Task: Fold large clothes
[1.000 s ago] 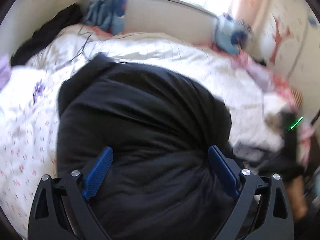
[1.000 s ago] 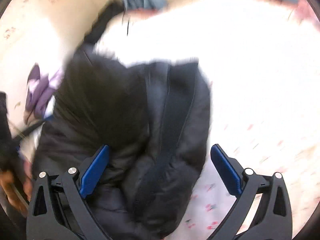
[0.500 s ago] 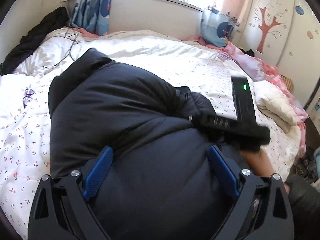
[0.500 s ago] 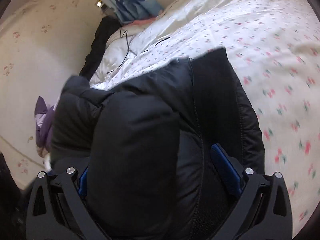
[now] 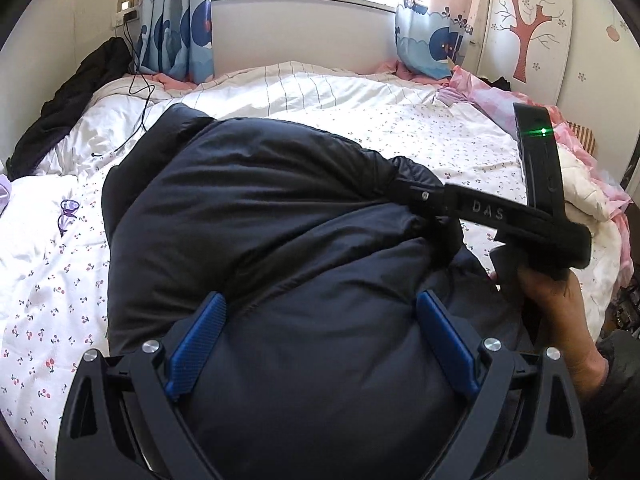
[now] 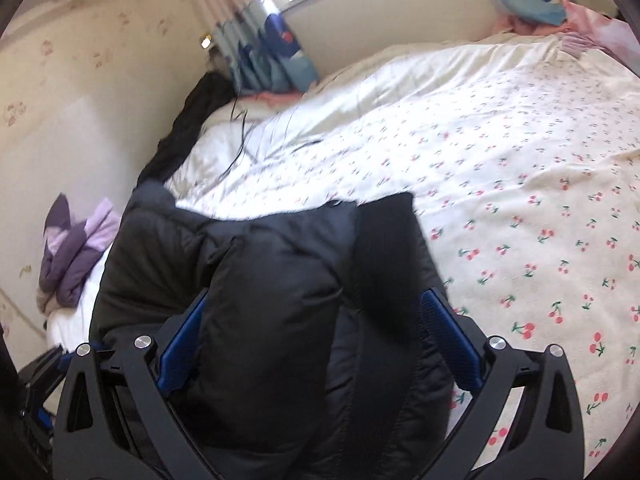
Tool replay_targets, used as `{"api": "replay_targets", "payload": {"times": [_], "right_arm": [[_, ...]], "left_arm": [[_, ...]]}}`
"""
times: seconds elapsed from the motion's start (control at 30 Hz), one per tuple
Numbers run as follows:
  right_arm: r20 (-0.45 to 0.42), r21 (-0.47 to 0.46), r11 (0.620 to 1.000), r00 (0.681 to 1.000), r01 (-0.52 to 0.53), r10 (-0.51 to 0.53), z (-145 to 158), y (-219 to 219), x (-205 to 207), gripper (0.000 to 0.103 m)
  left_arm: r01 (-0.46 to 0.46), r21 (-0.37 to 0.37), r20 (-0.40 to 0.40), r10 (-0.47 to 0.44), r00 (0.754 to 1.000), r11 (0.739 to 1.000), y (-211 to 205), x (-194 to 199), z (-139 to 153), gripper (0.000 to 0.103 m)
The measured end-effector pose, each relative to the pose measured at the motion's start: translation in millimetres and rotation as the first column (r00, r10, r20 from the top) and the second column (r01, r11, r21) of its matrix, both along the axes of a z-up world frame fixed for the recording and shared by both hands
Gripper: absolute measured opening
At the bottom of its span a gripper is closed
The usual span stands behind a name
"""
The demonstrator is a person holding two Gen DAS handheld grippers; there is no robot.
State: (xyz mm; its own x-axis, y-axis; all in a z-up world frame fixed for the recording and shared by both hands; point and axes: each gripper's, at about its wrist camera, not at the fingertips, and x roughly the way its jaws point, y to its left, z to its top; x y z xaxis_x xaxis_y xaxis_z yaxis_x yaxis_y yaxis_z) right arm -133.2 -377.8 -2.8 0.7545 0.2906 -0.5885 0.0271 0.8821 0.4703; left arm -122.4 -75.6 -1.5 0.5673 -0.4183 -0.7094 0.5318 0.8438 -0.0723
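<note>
A dark navy puffer jacket [image 5: 280,248] lies bundled on the cherry-print bed sheet [image 5: 48,320]. Its padded bulk swells up between the blue fingers [image 5: 196,344] of my left gripper [image 5: 322,344], which is open and low over the near end. In the left wrist view a hand [image 5: 560,304] holds the right gripper's black body [image 5: 520,216], with its front end pressed into a fold on the jacket's right side. In the right wrist view my right gripper [image 6: 316,340] stands open, and a thick fold of the jacket [image 6: 272,320] fills the gap between its pads.
A purple garment [image 6: 72,256] and a black garment [image 5: 72,92] lie along the left wall, with a cable [image 5: 140,92] trailing onto the bed. A cream folded blanket [image 5: 592,200] and pink bedding sit at the right edge. Purple glasses [image 5: 68,212] rest on the sheet.
The right gripper has swung in from the bed's right side onto the jacket's right fold. The jacket's bulk now sits between its fingers. Both views have steadied.
</note>
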Motion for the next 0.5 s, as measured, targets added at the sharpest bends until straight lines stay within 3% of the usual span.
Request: {"api": "replay_targets", "payload": {"times": [0.2,0.5], "right_arm": [[-0.086,0.158,0.987,0.996,0.003,0.010,-34.5,-7.0,16.5,0.097],[-0.119,0.242,0.970,0.992,-0.017,0.047,-59.3,-12.9,25.1,0.097]], "left_arm": [[0.018,0.012,0.014,-0.018,1.000,1.000,0.1,-3.9,-0.1,0.092],[0.033,0.040,0.039,-0.035,0.999,0.999,-2.8,-9.3,0.0,0.092]]}}
